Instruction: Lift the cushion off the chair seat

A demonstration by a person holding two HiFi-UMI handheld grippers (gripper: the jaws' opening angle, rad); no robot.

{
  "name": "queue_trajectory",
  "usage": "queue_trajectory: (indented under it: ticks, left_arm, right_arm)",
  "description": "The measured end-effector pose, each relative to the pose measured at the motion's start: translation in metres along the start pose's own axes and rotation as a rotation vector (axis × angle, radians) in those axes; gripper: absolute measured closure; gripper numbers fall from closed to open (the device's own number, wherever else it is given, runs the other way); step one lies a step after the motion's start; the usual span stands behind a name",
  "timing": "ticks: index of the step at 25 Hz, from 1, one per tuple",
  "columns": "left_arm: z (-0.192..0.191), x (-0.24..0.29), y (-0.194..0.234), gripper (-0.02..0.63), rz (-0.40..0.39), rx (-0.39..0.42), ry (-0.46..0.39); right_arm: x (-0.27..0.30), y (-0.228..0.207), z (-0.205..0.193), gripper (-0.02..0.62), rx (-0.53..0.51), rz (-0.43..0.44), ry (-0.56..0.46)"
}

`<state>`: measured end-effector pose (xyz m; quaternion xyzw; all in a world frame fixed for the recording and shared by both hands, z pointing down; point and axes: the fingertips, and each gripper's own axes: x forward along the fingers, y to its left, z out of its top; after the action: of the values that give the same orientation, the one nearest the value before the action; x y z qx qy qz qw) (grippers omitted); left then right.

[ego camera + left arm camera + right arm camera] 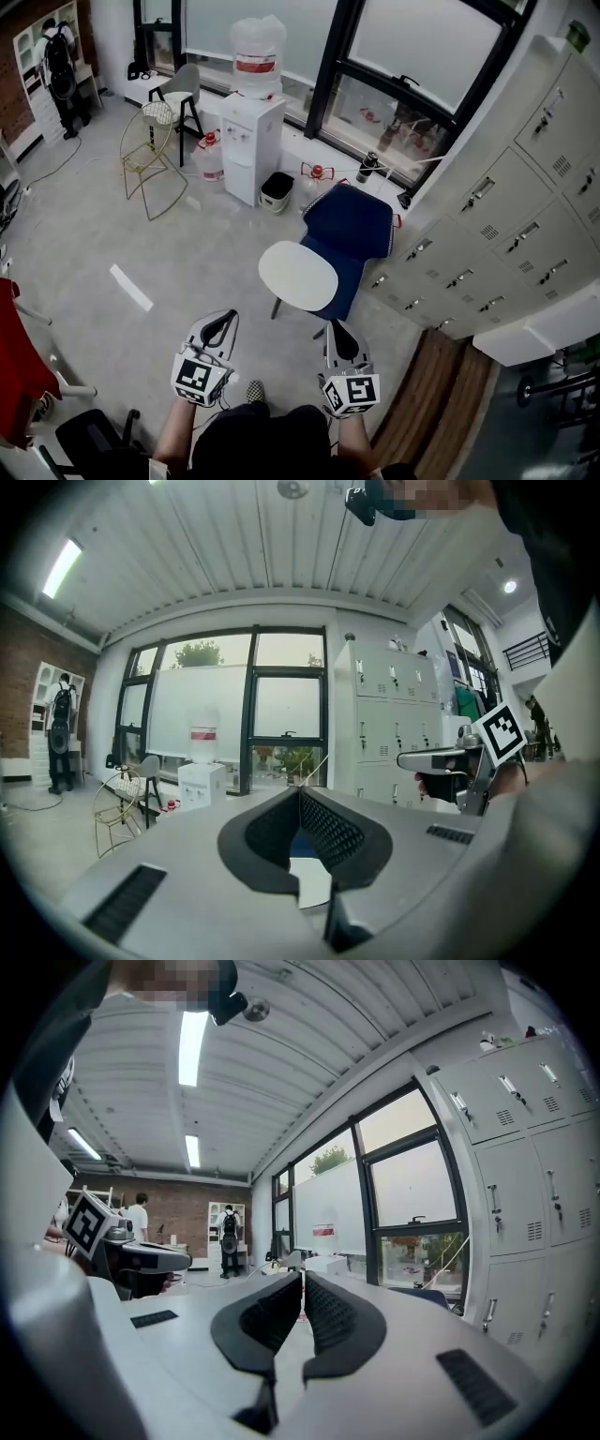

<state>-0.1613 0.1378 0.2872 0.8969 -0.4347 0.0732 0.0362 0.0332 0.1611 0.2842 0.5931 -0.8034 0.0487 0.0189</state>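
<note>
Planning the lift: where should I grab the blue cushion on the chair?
Probably the cushion by both side edges at once, coming from the front around the white table; it is wide, and its sides stand clear.

grey floor (187, 281), white lockers (525, 216) — a water dispenser (251, 141) under dark-framed windows (412, 56).

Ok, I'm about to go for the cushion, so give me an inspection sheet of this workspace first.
Surface: grey floor, white strip lying on it.
Job's things: blue chair beside lockers, partly behind white round table; cushion not told apart from it.
Clutter: water dispenser, bin, wire chair.
Grippers: left gripper, right gripper shut, empty, short of the chair.
Cables: cable on floor, far left.
Surroundings: windows, person far off.
</note>
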Motion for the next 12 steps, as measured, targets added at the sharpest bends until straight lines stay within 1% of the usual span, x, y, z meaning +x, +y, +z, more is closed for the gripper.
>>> queue_trajectory:
  ticks: [4,12]
  left_arm:
    - [-0.009,0.007,0.016,0.588,-0.01,-0.014,0.011]
    - [-0.017,0.043,0.047,0.588,-0.025,-0.023,0.037]
  right_arm:
    - [0.013,0.004,-0.006,0.563,-0.002,-0.013,0.016]
    - [0.052,-0.006,-0.016,0.563,0.006,-0.029,0.05]
